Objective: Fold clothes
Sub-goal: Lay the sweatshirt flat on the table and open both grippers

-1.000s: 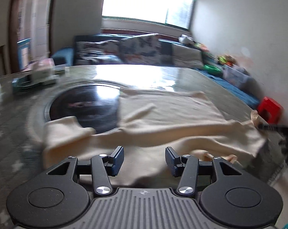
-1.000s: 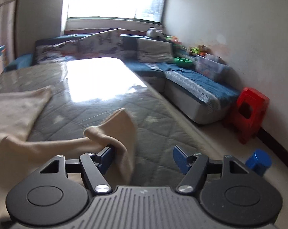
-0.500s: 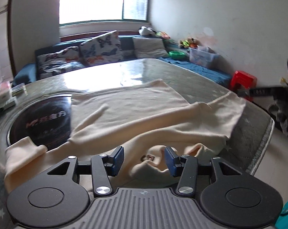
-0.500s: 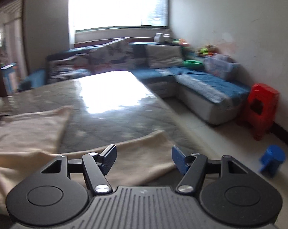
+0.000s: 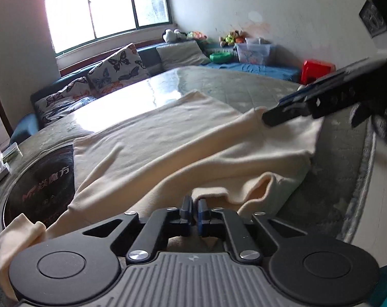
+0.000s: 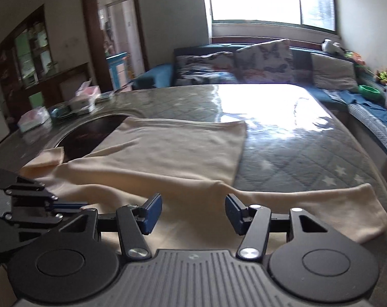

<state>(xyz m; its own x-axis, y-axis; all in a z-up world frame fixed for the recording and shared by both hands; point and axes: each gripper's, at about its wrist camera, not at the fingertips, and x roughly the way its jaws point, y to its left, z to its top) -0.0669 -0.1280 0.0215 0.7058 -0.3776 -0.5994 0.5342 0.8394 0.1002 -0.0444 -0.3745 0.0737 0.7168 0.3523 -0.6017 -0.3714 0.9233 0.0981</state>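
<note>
**Left wrist view: cream garment spread on table, near edge pinched**

Cream garment (image 5: pixel 167 138) laid out on a quilted grey table cover (image 5: pixel 257 89), body flat toward the window, hem edge straight and square in the right wrist view (image 6: pixel 183 143). One sleeve (image 6: pixel 329 209) stretched out flat toward the right table edge; other sleeve end (image 5: pixel 19 232) lying over the dark round glass plate (image 5: pixel 37 186) set in the table. Near edge bunched into soft folds and ridges, with an open fold beside the left gripper. Fabric smooth farther back, creased along a diagonal ridge running from the near left to the far right.

Left gripper (image 5: pixel 194 208): jaws brought together with only a thin slit between the blue pads, pressed into the bunched near edge of the garment. Fabric apparently nipped between the pads, though the contact point sits partly hidden behind the fingers.

Right gripper (image 6: pixel 193 211): jaws spread wide, nothing between them, positioned low over the near part of the garment. Same gripper visible from the side in the left wrist view (image 5: pixel 293 107), fingertip reaching over the sleeve. Actual contact with the cloth not determinable.

Small boxes (image 6: pixel 85 99) standing at the far left of the table, well apart from the garment.
</note>
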